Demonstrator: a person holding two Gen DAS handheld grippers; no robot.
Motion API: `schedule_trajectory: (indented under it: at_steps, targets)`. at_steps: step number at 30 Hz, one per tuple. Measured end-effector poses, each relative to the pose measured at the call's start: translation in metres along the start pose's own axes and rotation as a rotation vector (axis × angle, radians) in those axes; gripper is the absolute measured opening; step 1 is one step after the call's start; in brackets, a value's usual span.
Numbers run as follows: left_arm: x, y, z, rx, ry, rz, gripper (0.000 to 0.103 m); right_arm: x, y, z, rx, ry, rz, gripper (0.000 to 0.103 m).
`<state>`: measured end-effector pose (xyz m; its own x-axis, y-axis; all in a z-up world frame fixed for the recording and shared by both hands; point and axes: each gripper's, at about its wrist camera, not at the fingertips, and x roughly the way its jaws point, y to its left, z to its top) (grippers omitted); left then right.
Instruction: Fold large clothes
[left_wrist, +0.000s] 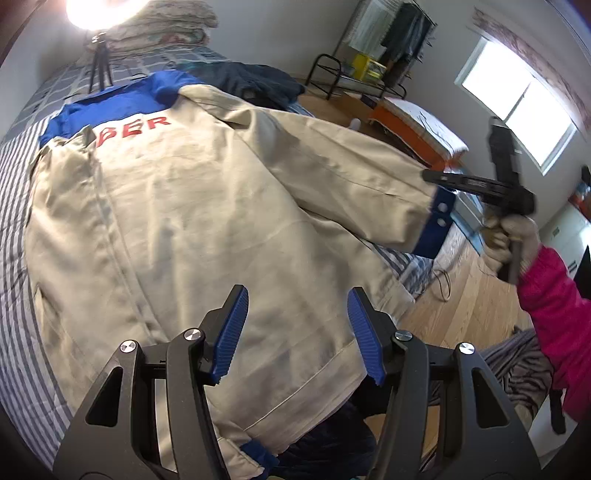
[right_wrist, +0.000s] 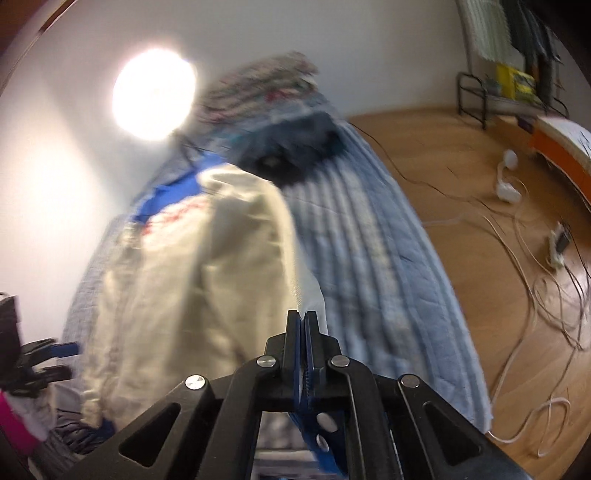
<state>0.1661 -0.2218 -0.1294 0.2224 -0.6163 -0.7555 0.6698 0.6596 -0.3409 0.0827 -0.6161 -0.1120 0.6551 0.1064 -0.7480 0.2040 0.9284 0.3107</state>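
One beige-and-blue jacket (left_wrist: 207, 206); one striped bed (left_wrist: 18, 206); one dark garment (left_wrist: 258, 83); one tripod (left_wrist: 99, 62); two grippers, left (left_wrist: 295, 332), right (right_wrist: 303, 317).

My jacket (left_wrist: 207, 206): beige body, blue yoke above red letters, blue cuff (left_wrist: 434, 225) with two silver snaps at sleeve end right of jacket. Bedspread (left_wrist: 18, 206) under jacket: grey-and-white stripes left of it, pale blue stripes right of it. Dark navy clothes heap (left_wrist: 258, 83) beyond jacket. My left gripper (left_wrist: 295, 332): black frame, ribbed blue pads. My right gripper (right_wrist: 303, 321): same black and blue. Pink sleeve (left_wrist: 557, 306) right of jacket, beige glove (left_wrist: 513, 236) above it. Floor (left_wrist: 469, 291) right of jacket: honey wood.
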Motion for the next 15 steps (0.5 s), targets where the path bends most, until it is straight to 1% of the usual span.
schedule_trajectory:
  at_steps: [4, 6, 9, 13, 15]
  targets:
    - [-0.01, 0.017, 0.005, -0.089, -0.028, -0.001, 0.057, -0.009, 0.044, 0.001, -0.071, -0.015, 0.04, 0.0]
    - [-0.017, 0.024, 0.007, -0.127, -0.051, 0.001, 0.057, -0.011, 0.072, -0.002, -0.132, -0.017, 0.067, 0.0]
    - [-0.029, 0.036, 0.008, -0.157, -0.092, 0.028, 0.057, -0.007, 0.105, -0.009, -0.193, -0.008, 0.12, 0.0]
    - [-0.038, 0.06, 0.004, -0.237, -0.129, 0.042, 0.057, 0.005, 0.157, -0.032, -0.332, 0.056, 0.199, 0.0]
    - [-0.038, 0.076, 0.001, -0.298, -0.129, 0.045, 0.057, 0.02, 0.185, -0.054, -0.43, 0.12, 0.239, 0.0]
